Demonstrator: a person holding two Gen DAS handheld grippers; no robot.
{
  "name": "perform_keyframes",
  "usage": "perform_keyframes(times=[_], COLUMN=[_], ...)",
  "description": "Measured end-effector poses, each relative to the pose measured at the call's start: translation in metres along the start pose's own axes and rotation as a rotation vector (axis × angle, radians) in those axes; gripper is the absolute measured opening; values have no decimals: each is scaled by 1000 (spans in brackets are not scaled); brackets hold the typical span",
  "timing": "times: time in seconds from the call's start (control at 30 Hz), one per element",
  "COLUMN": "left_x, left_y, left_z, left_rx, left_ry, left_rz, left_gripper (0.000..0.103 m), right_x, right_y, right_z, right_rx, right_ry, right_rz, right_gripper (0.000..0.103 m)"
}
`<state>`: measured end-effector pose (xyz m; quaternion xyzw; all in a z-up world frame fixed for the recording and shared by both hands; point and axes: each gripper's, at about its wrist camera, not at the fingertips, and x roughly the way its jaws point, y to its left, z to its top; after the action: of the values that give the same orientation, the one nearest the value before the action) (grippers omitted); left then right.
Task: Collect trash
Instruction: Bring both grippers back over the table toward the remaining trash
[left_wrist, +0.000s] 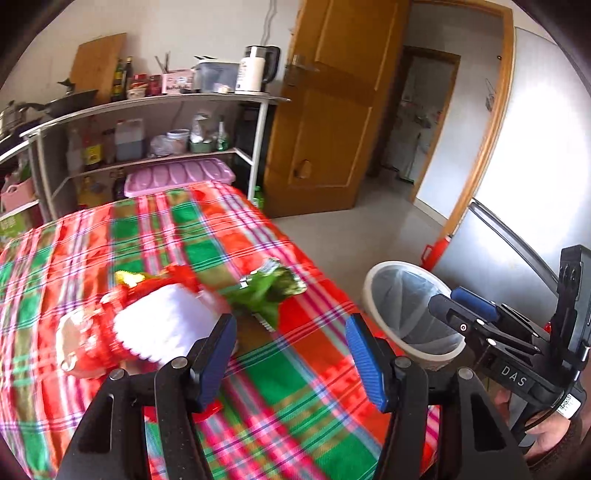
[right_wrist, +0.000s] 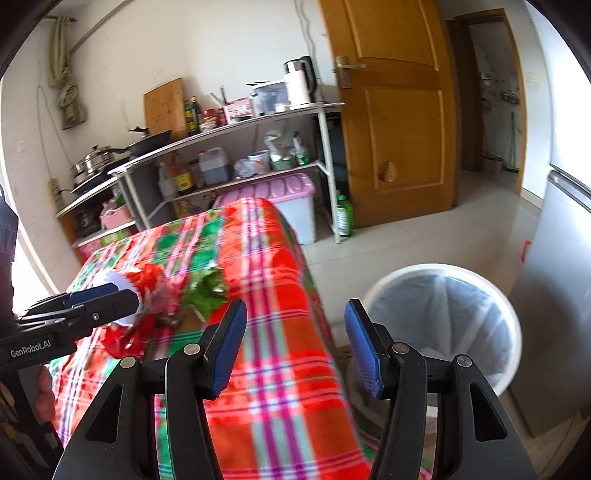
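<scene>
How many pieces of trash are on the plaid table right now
2 that I can make out: a red and white wrapper near the left gripper, and a green wrapper beside it toward the bin. Blur may hide more.

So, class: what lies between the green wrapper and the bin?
Only bare plaid cloth up to the table edge, then floor; no trash between green wrapper and bin, seen in both wrist views.
</scene>
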<state>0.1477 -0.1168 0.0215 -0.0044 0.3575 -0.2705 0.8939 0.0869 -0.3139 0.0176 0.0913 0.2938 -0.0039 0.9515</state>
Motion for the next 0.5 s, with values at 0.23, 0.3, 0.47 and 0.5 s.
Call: perform_keyframes(times=[0.23, 0.3, 0.47, 0.5], left_x=[-29, -38, -53, -57], left_y=[48, 63, 102, 108], left_z=[-17, -23, -34, -36], left_rx=[-80, -115, -195, -208], left_ry=[-20, -32, -40, -49], left_rz=[73, 115, 161, 168], left_gripper=[63, 68, 69, 69], right_x=[18, 25, 42, 46], right_y=[48, 62, 90, 95], right_z=[-4, -4, -3, -3], right_rx=[-63, -85, -130, -135], right_ry=[15, 25, 50, 55], right_rz=[122, 152, 198, 206], right_gripper=[56, 56, 56, 56])
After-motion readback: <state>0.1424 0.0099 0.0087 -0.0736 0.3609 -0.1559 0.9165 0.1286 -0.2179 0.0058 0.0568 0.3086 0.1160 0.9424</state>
